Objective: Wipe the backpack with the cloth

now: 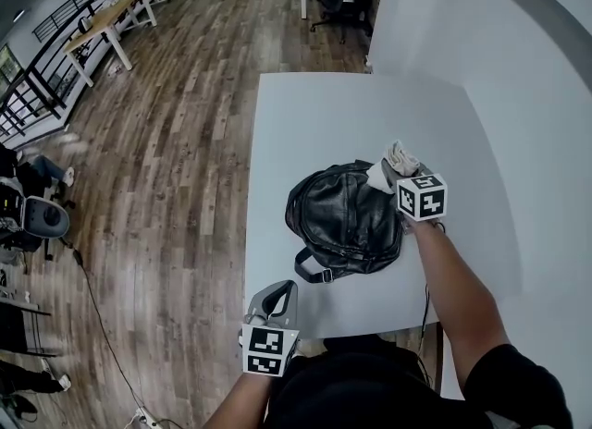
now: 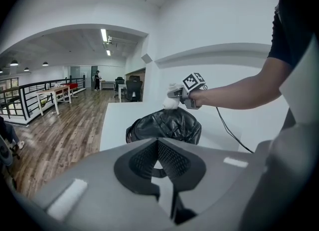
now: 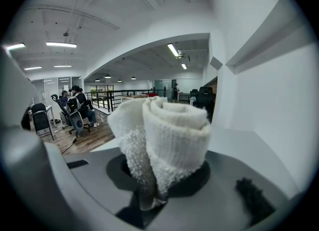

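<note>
Presently the right gripper point(image 1: 392, 170) pinches the rolled cloth point(image 1: 400, 153) at the backpack's point(image 1: 344, 219) far-right edge. The left gripper point(image 1: 274, 303), jaws together on nothing, hangs off its near side. Unheld, the backpack may slide across the table point(image 1: 314, 113) under wiping.

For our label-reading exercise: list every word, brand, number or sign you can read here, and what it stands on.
No readable text anywhere.
The right claw and left claw bear only black-and-white square markers, no letters.
The backpack and cloth show no label that can be made out.
</note>
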`<state>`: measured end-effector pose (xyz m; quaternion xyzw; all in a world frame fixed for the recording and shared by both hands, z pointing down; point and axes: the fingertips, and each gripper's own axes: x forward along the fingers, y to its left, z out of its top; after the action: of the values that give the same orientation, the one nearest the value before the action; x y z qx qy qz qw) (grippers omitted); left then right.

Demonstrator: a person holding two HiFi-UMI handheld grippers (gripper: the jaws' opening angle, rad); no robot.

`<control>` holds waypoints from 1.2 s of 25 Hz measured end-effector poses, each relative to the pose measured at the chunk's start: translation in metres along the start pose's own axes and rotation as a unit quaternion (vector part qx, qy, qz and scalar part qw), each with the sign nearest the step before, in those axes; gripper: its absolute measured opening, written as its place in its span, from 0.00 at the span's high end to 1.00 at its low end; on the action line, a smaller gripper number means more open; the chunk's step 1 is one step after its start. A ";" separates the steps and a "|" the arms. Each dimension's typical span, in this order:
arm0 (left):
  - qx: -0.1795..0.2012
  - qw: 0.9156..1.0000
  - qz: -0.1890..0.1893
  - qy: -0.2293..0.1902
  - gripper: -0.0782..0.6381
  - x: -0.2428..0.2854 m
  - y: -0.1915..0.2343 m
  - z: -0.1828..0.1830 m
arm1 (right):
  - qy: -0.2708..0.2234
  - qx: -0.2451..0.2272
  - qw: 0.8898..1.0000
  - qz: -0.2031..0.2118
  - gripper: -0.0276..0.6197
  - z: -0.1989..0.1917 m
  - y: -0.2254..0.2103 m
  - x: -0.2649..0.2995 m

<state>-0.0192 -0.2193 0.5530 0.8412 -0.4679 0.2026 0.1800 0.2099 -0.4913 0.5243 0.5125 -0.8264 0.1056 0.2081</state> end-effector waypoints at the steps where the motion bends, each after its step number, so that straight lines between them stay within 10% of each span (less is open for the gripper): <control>1: 0.001 1.000 -0.001 -0.001 0.88 -0.001 -0.001 0.001 | -0.002 0.001 1.000 -0.002 0.82 0.001 -0.002 -0.003; 19: 0.006 1.000 -0.013 -0.014 0.88 -0.001 -0.012 0.005 | -0.013 0.002 0.998 -0.059 0.82 -0.002 -0.043 -0.050; 30: -0.008 1.000 0.007 -0.017 0.88 -0.008 -0.007 0.005 | -0.049 -0.014 0.999 0.015 0.82 0.018 0.036 -0.048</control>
<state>-0.0157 -0.2126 0.5435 0.8398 -0.4784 0.1855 0.1772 0.1921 -0.4432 0.4878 0.5018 -0.8444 0.0721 0.1732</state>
